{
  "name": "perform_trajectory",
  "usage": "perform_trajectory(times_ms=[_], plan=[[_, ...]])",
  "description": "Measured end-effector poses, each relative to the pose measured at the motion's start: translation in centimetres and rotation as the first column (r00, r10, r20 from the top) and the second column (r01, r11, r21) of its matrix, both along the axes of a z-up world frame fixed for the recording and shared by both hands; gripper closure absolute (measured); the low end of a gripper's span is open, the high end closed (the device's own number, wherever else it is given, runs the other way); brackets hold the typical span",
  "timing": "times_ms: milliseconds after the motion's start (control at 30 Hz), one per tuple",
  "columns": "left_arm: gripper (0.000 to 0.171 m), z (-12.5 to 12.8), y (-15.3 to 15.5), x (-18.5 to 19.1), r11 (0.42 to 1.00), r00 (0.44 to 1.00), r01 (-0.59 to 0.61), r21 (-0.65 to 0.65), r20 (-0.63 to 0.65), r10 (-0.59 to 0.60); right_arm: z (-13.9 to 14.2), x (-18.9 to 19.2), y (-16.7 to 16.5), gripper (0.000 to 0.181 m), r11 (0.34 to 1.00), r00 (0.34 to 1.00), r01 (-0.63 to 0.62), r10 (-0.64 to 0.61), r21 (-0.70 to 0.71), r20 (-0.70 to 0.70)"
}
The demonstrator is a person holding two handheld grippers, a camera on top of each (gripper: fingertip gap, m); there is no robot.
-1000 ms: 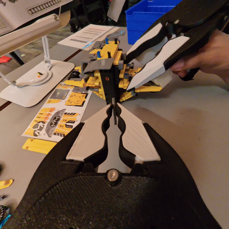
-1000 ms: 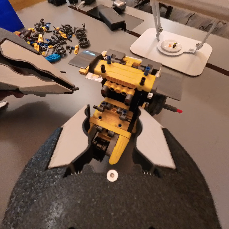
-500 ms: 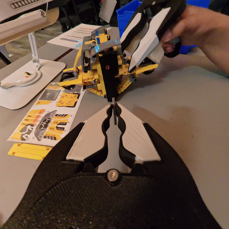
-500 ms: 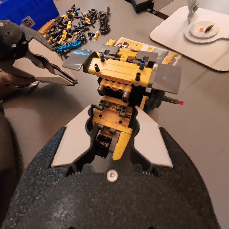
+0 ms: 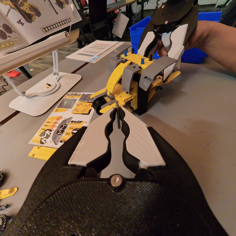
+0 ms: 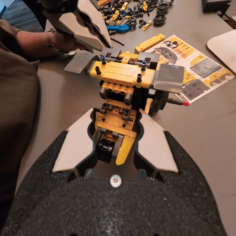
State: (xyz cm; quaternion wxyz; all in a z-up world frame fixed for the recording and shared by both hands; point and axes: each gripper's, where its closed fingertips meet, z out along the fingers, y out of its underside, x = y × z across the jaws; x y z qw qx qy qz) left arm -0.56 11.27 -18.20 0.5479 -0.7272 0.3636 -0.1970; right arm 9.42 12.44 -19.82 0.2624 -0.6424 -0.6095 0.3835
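A yellow, black and grey brick vehicle model (image 5: pixel 132 83) stands on the grey table (image 5: pixel 185 134). My right gripper (image 6: pixel 115 112) is shut on the model's yellow front section (image 6: pixel 115 122) and holds it upright. It also shows in the left wrist view (image 5: pixel 162 63), with a hand behind it. My left gripper (image 5: pixel 117 109) is shut on a thin dark axle pin (image 5: pixel 118 116), whose tip sits close to the model's lower side by a black wheel (image 5: pixel 99 103). In the right wrist view the left gripper (image 6: pixel 109 47) sits at the model's far left corner.
A sticker sheet (image 5: pixel 62 121) and a yellow panel (image 5: pixel 40 152) lie left of the model. A white stand base (image 5: pixel 42 92) holds an instruction booklet (image 5: pixel 31 16) above. A blue bin (image 5: pixel 166 42) stands behind. Loose bricks and wheels (image 6: pixel 134 14) are piled at the far side. About 11 cm separates my left fingertips from my right. The yellow panel (image 5: pixel 40 152) is about 20 cm from my left fingertips and 25 cm from my right. Look for it in the right wrist view (image 6: pixel 155 38) too.
The right gripper has turned the model, so its side with the black wheel faces my left gripper. The left gripper with the pin has come closer to the model.
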Motion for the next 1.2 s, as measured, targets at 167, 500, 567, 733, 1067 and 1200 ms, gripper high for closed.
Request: perform_trajectory(times_ms=[167, 500, 567, 733, 1067, 1200], plan=[[0.169, 0.0, -0.1, 0.5, 1.000, 1.000, 0.006, -0.017, 0.024, -0.005, 0.8, 0.2, 0.1, 0.111, 0.999, 0.998, 0.042, -0.042, -0.012, -0.048], [0.170, 3.5, -2.0, 1.9, 0.974, 0.888, 0.169, -0.149, 0.452, -0.085, 7.4, 2.8, -1.6, 0.095, 0.771, 0.824, 0.559, -0.478, 0.304, -0.303], [0.170, 4.5, -2.7, 2.0, 0.938, 0.782, 0.279, -0.205, 0.615, -0.098, 8.3, 1.8, -3.7, 0.096, 0.709, 0.791, 0.605, -0.481, 0.362, -0.379], [0.170, 6.6, -4.4, 2.0, 0.797, 0.504, 0.550, -0.251, 0.860, -0.078, 9.1, -2.8, -7.4, 0.108, 0.562, 0.812, 0.583, -0.401, 0.587, -0.423], [0.170, 6.4, -6.6, 4.7, 0.632, 0.380, 0.728, -0.264, 0.924, -0.052, 6.4, -7.5, -9.9, 0.141, 0.124, 0.885, 0.297, -0.408, 0.947, -0.224], [0.170, 6.3, -7.7, 5.9, 0.640, 0.413, 0.725, -0.255, 0.904, -0.108, 6.5, -6.9, -10.3, 0.157, -0.025, 0.871, 0.240, -0.436, 0.970, -0.227]])
